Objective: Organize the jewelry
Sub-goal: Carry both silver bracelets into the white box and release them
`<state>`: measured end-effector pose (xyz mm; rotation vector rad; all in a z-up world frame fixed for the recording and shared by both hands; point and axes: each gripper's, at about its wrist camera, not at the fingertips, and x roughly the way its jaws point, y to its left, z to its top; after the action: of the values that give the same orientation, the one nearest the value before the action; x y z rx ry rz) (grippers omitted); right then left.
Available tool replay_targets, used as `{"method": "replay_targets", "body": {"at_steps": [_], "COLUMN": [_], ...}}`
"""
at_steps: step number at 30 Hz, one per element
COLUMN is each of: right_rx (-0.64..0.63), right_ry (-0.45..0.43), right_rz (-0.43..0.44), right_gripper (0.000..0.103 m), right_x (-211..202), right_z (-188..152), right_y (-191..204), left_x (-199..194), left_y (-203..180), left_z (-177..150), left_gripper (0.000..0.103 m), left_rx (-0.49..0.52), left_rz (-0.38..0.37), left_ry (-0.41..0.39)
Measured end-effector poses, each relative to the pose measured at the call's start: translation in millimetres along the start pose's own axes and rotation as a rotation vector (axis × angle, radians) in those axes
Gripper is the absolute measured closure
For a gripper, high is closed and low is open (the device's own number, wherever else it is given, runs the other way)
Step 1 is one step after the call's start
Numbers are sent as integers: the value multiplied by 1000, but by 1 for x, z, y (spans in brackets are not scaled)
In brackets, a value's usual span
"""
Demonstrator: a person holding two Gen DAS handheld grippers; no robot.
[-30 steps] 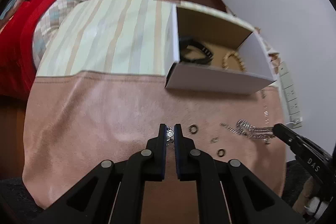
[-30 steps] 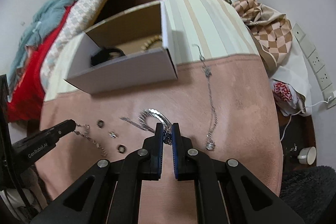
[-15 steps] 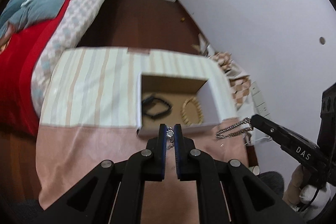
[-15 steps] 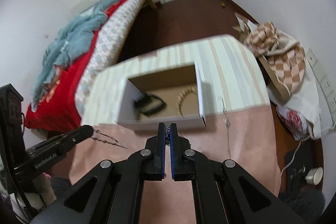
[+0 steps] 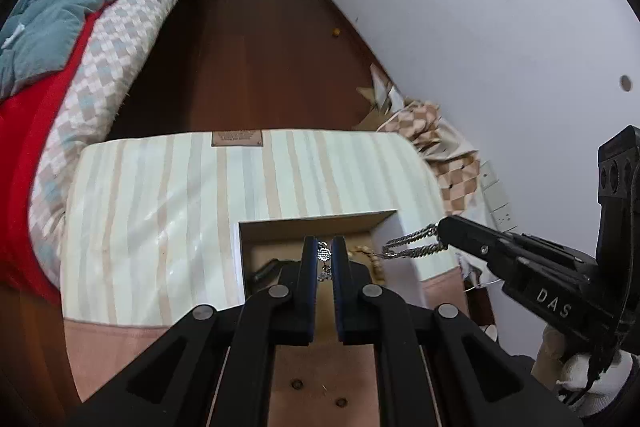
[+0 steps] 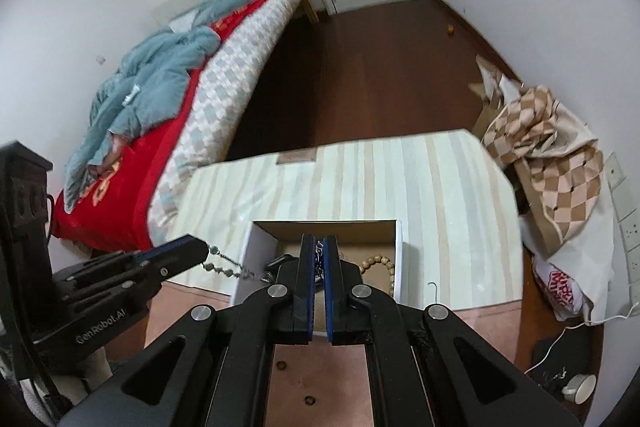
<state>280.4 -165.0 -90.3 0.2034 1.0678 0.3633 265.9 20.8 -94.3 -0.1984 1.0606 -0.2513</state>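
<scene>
A beaded silver chain (image 6: pixel 226 265) is clamped in the jaws of the left gripper (image 5: pixel 325 251), and a braided silver chain (image 5: pixel 414 245) is clamped in the jaws of the right gripper (image 6: pixel 319 251). Both chains are held over the open white cardboard box (image 6: pixel 400 259), which lies directly beyond and beneath the jaws on the striped part of the worktop (image 5: pixel 160 211). A wooden bead bracelet (image 6: pixel 378 263) and a black band (image 5: pixel 266 269) are seen inside the box.
</scene>
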Motion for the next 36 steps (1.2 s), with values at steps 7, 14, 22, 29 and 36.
{"method": "replay_targets", "body": {"at_steps": [7, 14, 22, 29, 36], "right_rx": [51, 56, 55, 38, -51], "right_ry": [97, 114, 212, 155, 157], "right_rz": [41, 116, 101, -58, -263], "right_gripper": [99, 99, 96, 50, 12], "right_x": [62, 73, 95, 72, 66], "right_z": [10, 23, 23, 17, -16], "right_y": [-22, -17, -22, -35, -27], "left_x": [59, 66, 53, 29, 20], "left_y": [20, 31, 34, 33, 31], "left_z": [17, 25, 23, 15, -16], "left_gripper": [99, 96, 36, 17, 0], "left_rx": [-40, -110, -105, -70, -30], "left_rz": [-16, -1, 105, 201, 318], "left_ry": [116, 139, 110, 39, 3]}}
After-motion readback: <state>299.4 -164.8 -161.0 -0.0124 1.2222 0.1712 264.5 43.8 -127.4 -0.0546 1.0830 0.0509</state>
